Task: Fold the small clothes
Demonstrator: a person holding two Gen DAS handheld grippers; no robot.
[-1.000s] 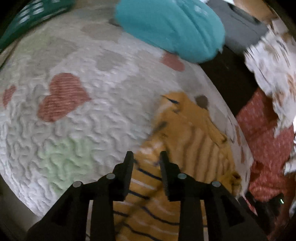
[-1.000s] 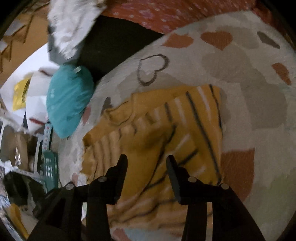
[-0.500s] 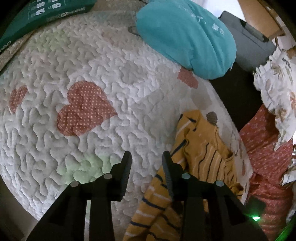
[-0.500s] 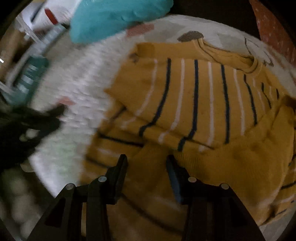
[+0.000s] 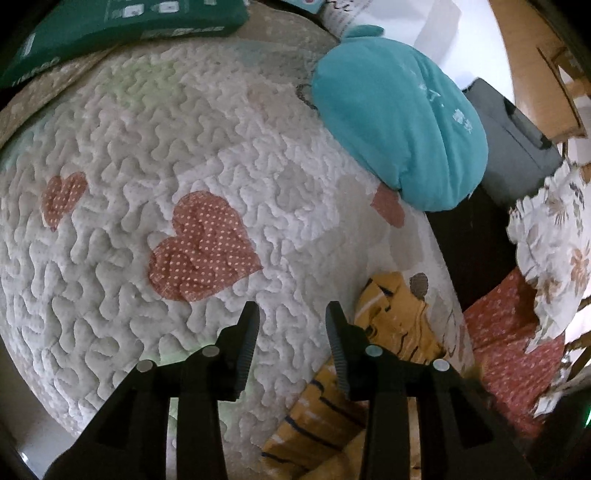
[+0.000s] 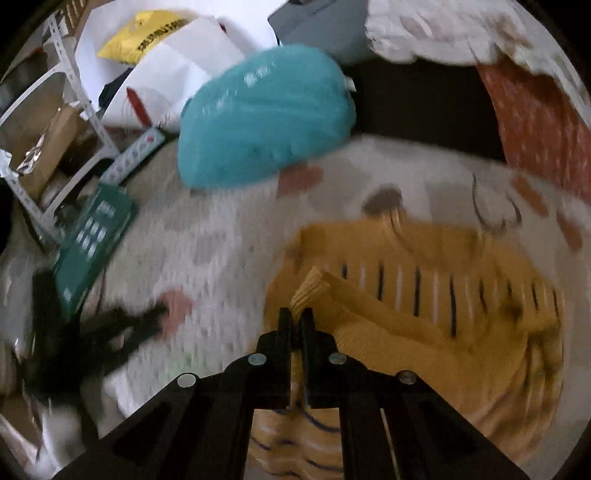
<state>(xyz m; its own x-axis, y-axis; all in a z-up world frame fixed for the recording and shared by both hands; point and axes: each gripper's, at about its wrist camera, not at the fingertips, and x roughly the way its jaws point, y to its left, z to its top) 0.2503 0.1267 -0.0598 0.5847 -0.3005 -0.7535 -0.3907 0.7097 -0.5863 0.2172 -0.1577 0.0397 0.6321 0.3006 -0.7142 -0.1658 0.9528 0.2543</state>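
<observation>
A: What is the biggest thing here?

B: The quilt (image 5: 207, 155), white and puckered, with red dotted hearts sewn on. It carries nearly everything. In the right wrist view it is blurred (image 6: 229, 236).

A: And on it?

B: A teal cushion (image 5: 399, 125) sits at the quilt's far edge, partly over the side; the right wrist view shows it too (image 6: 266, 114). A green box (image 5: 122, 33) lies at the far left corner, and it also shows in the right wrist view (image 6: 92, 240).

A: Where is the garment?

B: The yellow striped sweater (image 6: 424, 295) lies along the quilt's right edge, its collar toward the far side and one sleeve drawn across the body. In the left wrist view only a bunched strip of it shows at the lower right (image 5: 399, 325).

A: Beyond the quilt?

B: A red dotted cloth (image 5: 513, 343) and a white floral cloth (image 5: 554, 236) off the right edge, and a grey case (image 5: 517, 144) behind the cushion.

A: The tongs?

B: The right gripper (image 6: 295, 317) is pinched together on the sleeve's ribbed cuff, which stands up between the tips. The left gripper (image 5: 291, 314) hovers over bare quilt just beside the sweater, its fingers (image 5: 247, 328) spread apart with nothing in them.
</observation>
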